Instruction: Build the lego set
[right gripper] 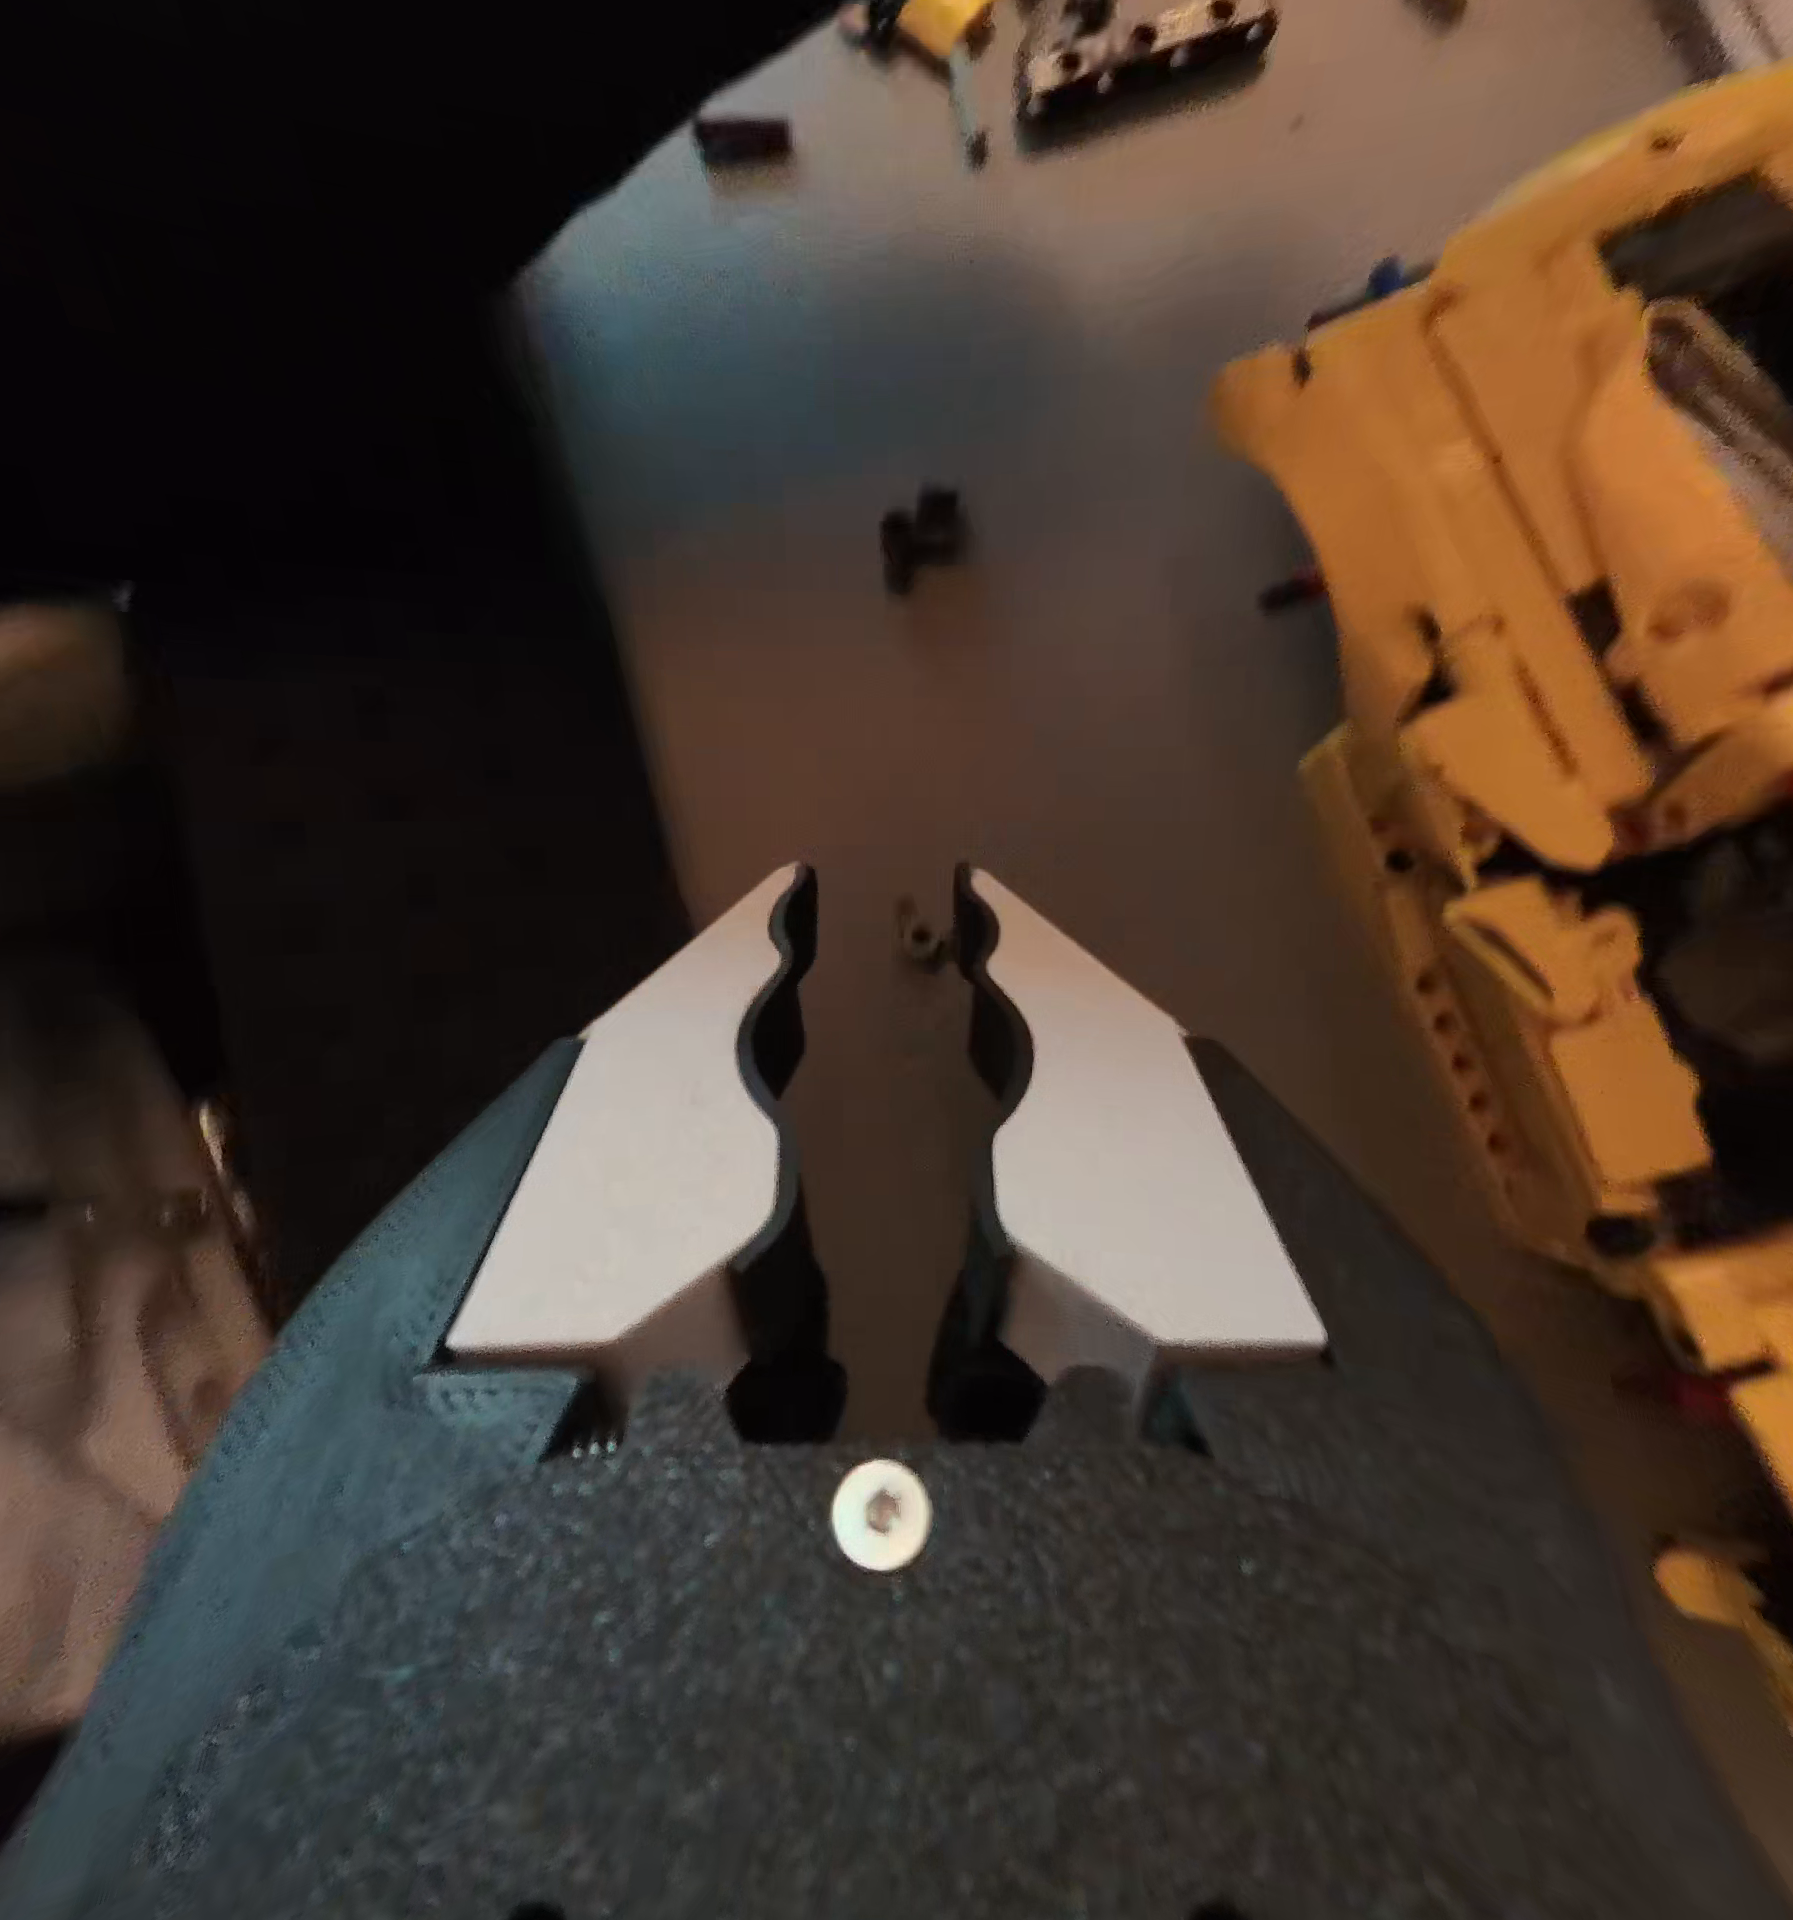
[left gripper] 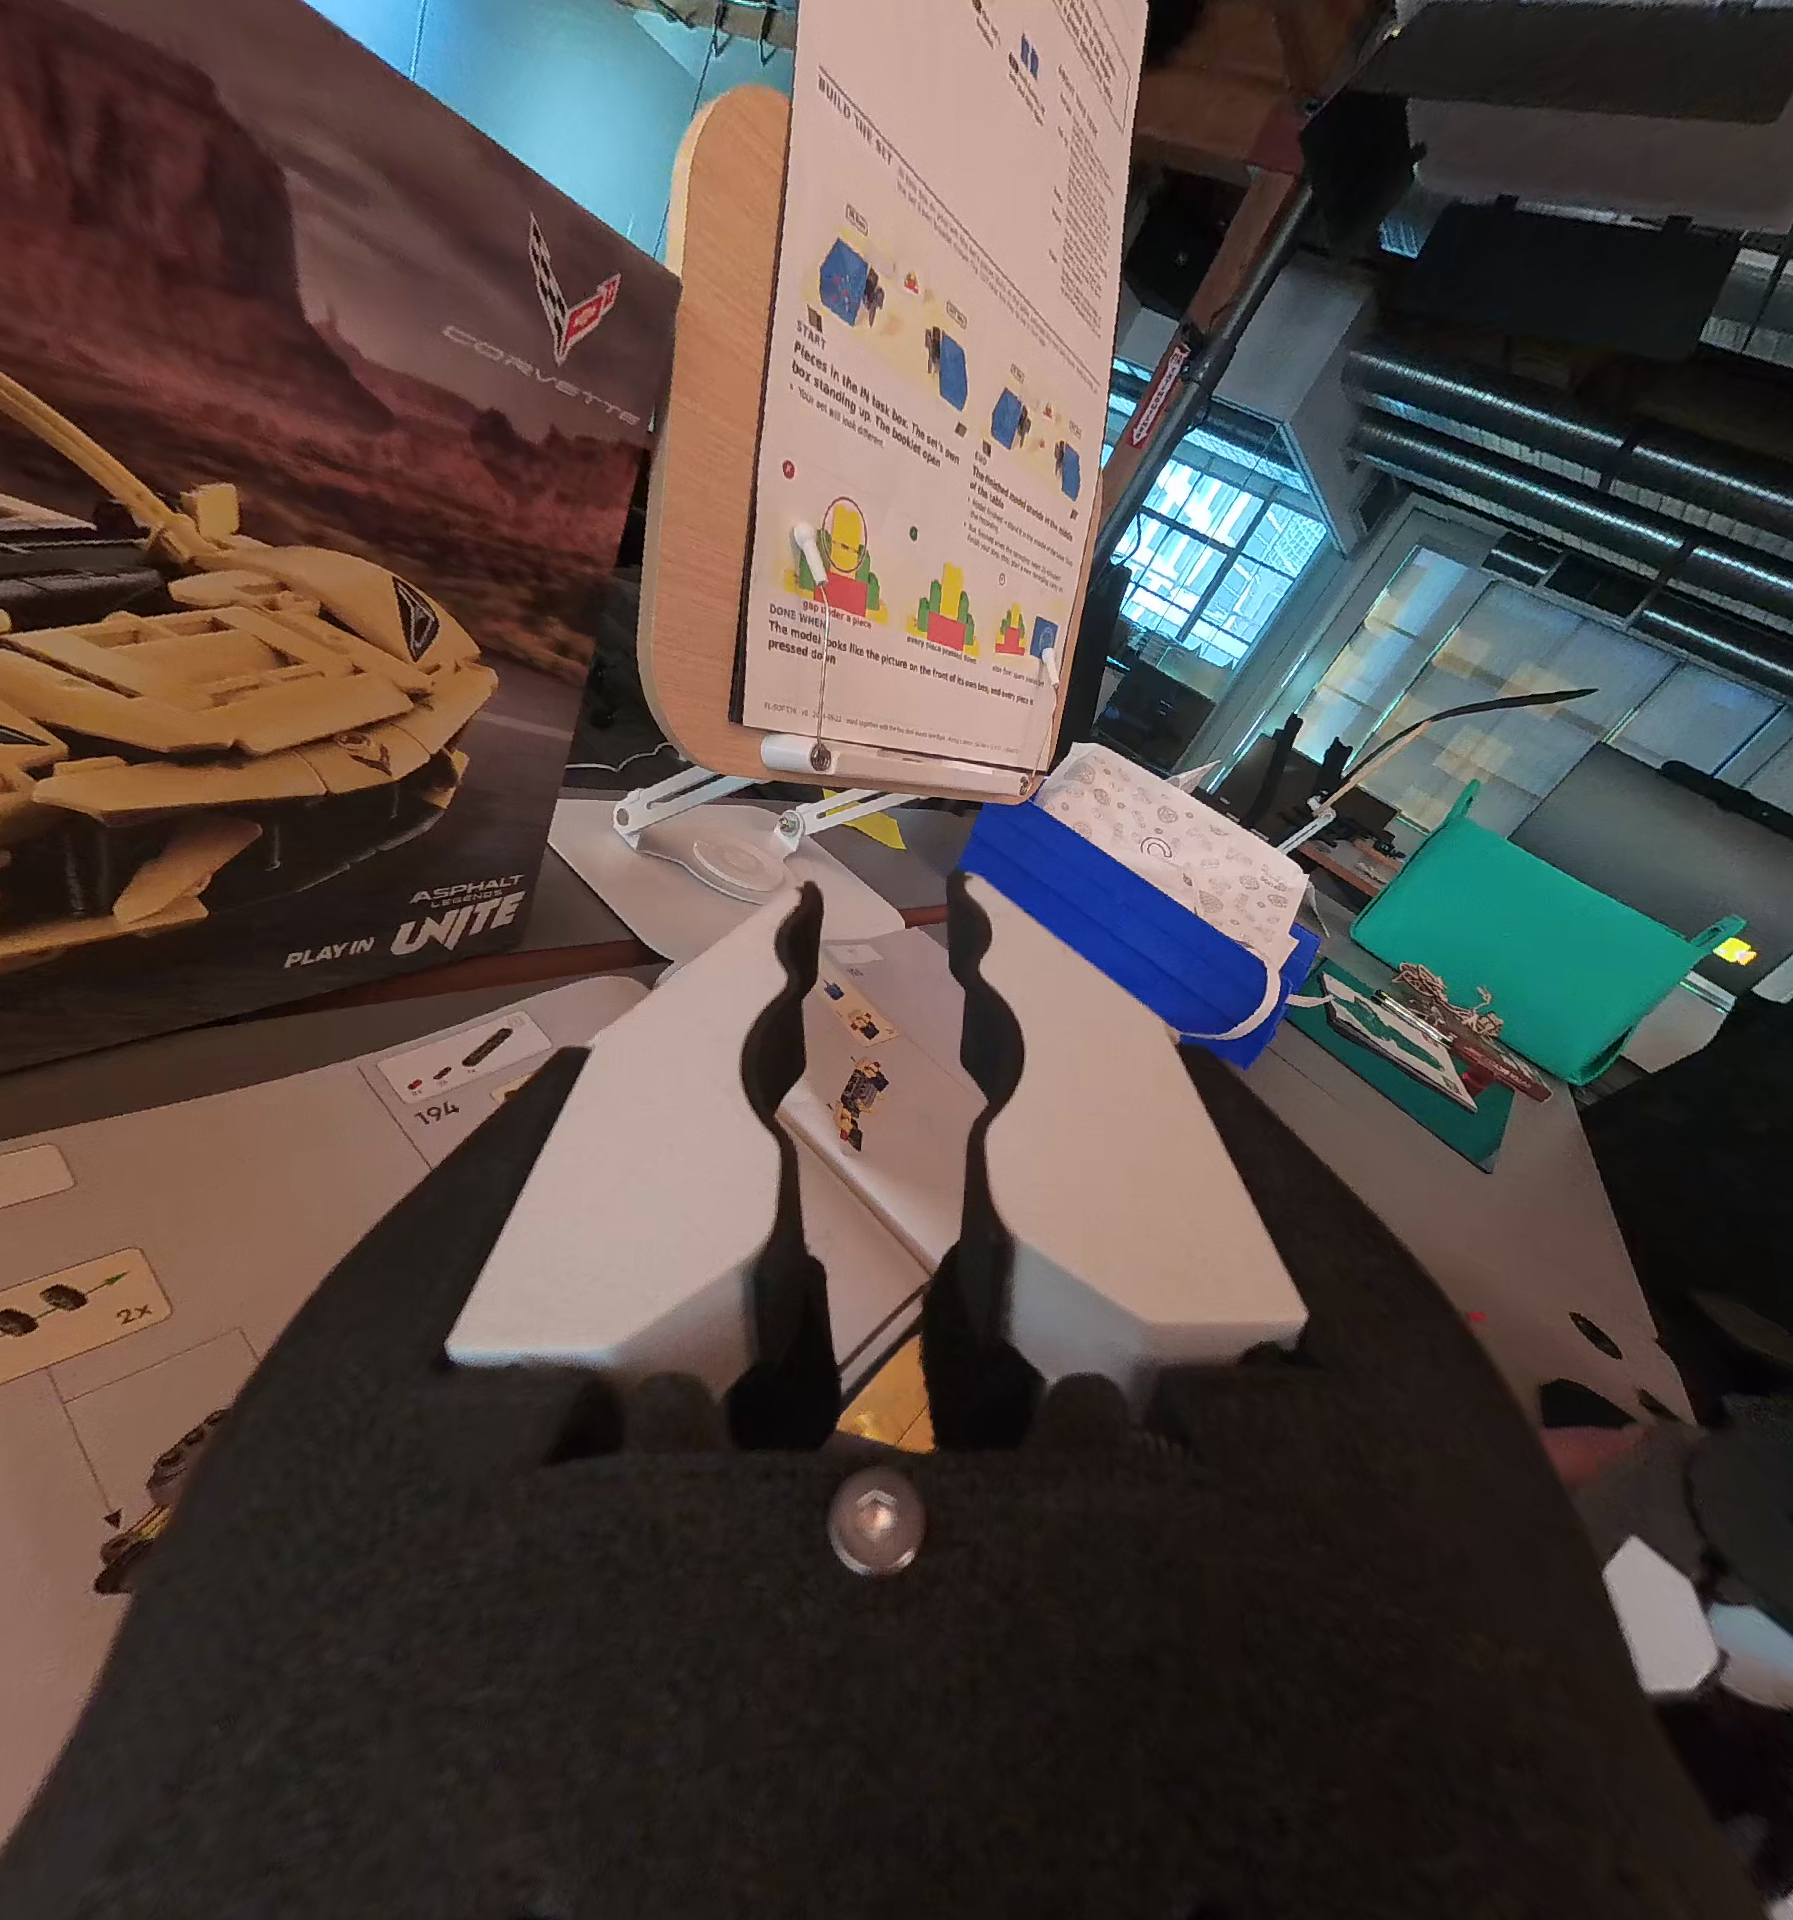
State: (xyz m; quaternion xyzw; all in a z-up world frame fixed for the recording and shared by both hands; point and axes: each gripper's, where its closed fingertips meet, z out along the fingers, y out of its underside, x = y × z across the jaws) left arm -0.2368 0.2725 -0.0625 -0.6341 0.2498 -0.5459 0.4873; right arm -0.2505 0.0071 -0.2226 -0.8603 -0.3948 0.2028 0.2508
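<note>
The right gripper point(right gripper: 884, 904) is hovering over the grey table point(right gripper: 871, 364) with its jaws parted and nothing between them, a tiny dark pin point(right gripper: 918, 925) lying just below its tips and another small black piece point(right gripper: 918, 535) sitting farther ahead. The half-built yellow car point(right gripper: 1557, 779) is resting to its right. The left gripper point(left gripper: 884, 914) is also gaping empty above the open instruction booklet point(left gripper: 196, 1247), facing the set's box point(left gripper: 248, 520). Such a small pin is likely to skid or flick away if the tips are closing off-centre.
</note>
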